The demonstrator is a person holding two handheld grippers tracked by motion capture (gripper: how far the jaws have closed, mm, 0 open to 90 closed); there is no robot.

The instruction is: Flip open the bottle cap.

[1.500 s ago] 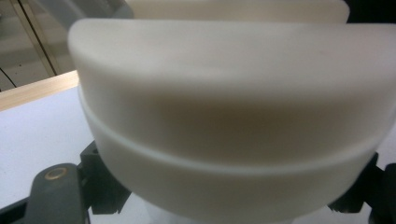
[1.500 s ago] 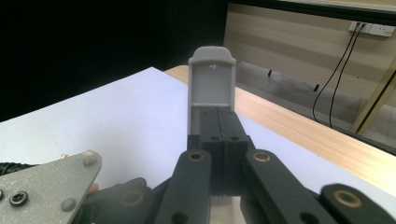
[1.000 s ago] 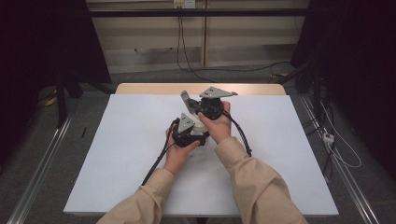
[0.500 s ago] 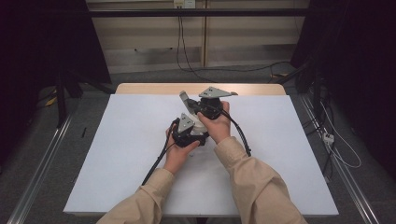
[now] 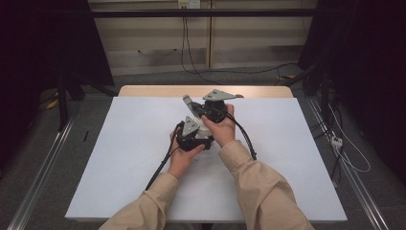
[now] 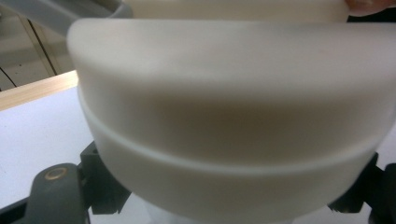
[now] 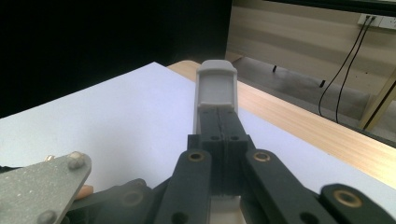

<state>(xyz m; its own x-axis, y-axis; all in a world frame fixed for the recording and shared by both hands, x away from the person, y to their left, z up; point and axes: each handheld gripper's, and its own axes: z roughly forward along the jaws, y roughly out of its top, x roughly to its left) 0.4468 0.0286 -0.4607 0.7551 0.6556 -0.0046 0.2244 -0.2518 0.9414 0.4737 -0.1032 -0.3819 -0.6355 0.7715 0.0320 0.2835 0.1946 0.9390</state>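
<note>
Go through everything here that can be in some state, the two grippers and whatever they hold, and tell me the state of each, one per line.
Right gripper: jaws pressed together, clamped on a grey handle.
Grey handle: held, sticking out past the jaws above the table.
Left gripper: held low in the person's hand; whether its jaws are open or shut cannot be told.
White cup: close against the left gripper's camera, blurred, off the white table.

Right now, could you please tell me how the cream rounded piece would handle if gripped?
The cream rounded piece looks stiff: its rim and ridge hold an even curve. Its smooth wall may slip. The grey tab stands straight in the shut right hand-held gripper, so probably rigid too.
</note>
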